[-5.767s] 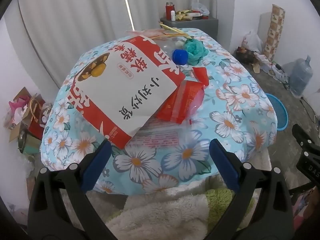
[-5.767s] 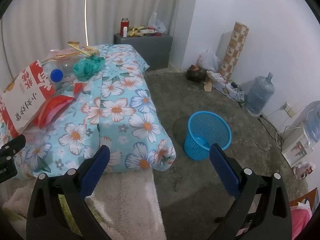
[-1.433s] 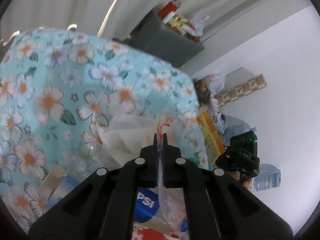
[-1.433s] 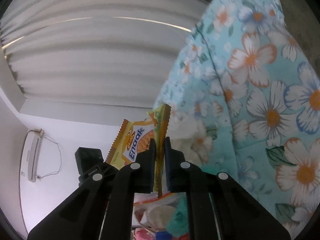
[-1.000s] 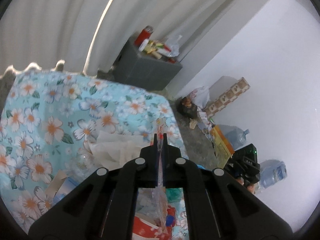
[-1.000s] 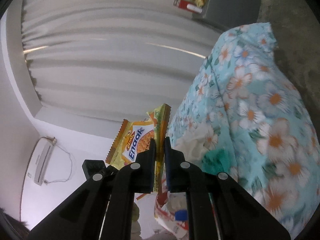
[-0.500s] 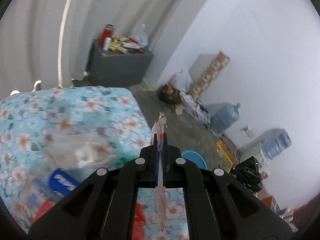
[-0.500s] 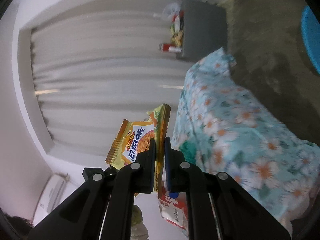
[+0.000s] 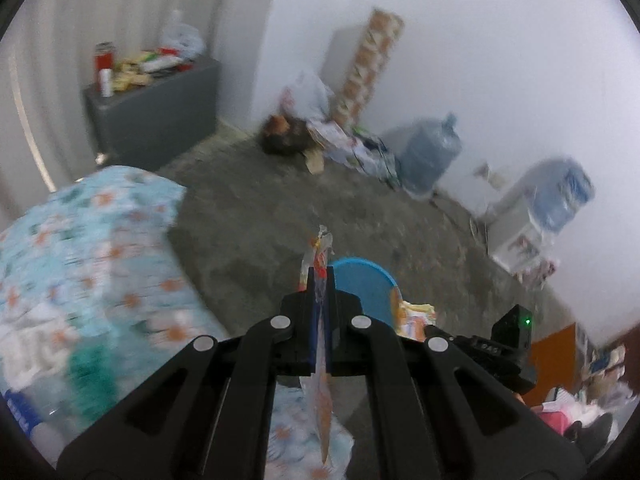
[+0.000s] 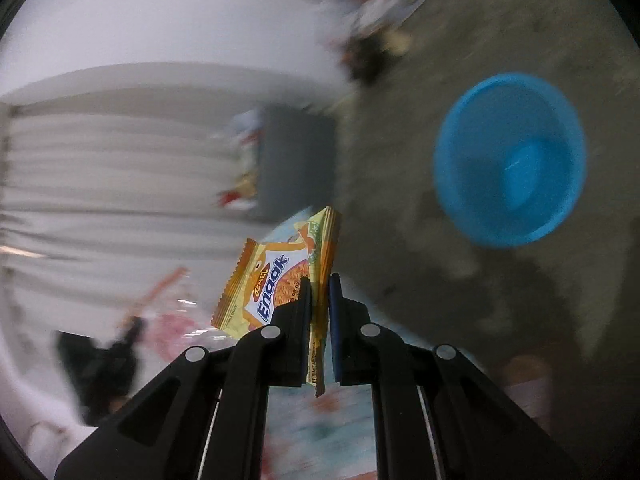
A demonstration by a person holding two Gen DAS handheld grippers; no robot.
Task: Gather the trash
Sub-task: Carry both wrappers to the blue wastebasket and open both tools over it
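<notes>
Both claws swung toward blue basket (image 10: 510, 160); "Enaak" packet (image 10: 276, 280) clamped.

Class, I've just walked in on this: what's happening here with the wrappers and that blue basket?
A person is clearing trash with two hand-held grippers. The left gripper is shut on a thin clear plastic wrapper; the right gripper is shut on a yellow Enaak noodle packet. Both are off the flower-print bed cover, pointing toward the round blue plastic basket on the grey floor. Nothing has been dropped in yet.
</notes>
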